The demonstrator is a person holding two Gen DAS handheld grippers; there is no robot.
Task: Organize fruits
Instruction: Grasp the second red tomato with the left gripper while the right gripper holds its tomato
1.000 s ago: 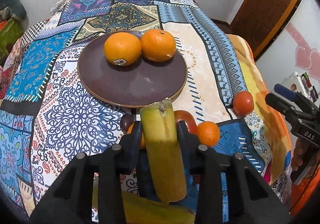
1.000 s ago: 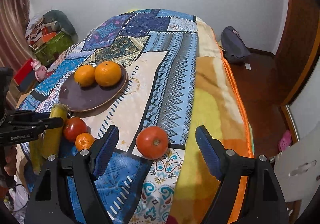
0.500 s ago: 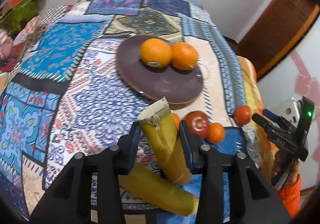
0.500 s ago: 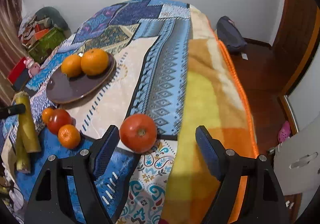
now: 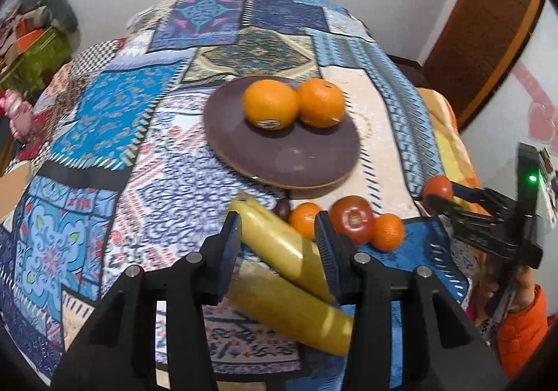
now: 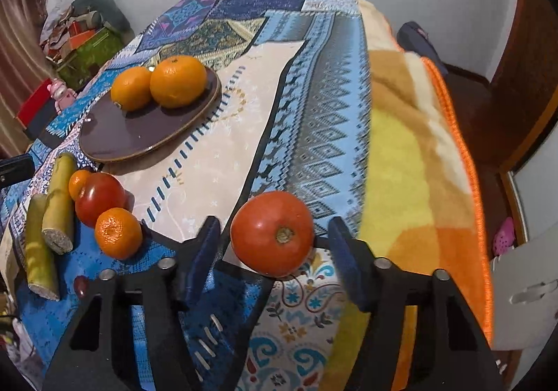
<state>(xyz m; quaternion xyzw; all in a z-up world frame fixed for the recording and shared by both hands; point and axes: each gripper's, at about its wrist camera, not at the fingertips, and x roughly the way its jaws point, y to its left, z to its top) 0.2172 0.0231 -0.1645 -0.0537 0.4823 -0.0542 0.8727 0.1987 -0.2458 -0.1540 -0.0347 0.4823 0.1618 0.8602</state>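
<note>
My right gripper (image 6: 273, 228) straddles a red tomato (image 6: 272, 237) on the blanket. Its jaws are closing, with a small gap left at each pad. My left gripper (image 5: 279, 242) is open above a yellow stalk piece (image 5: 272, 237), which lies slanted across a second stalk piece (image 5: 289, 307) without being pinched. The brown plate (image 5: 296, 160) carries two oranges (image 5: 270, 103). In front of the plate sit another tomato (image 5: 352, 218) and two mandarins (image 5: 387, 230).
A small dark fruit (image 5: 282, 208) lies by the plate's near rim. The patterned blanket (image 6: 314, 94) covers the table and drops away at the orange edge (image 6: 464, 153) on the right. A person's orange sleeve (image 5: 523, 331) is behind the right gripper.
The left gripper let go of the stalk piece, which went from upright to slanted on the other stalk. The right gripper sank around the tomato and its jaws narrowed.
</note>
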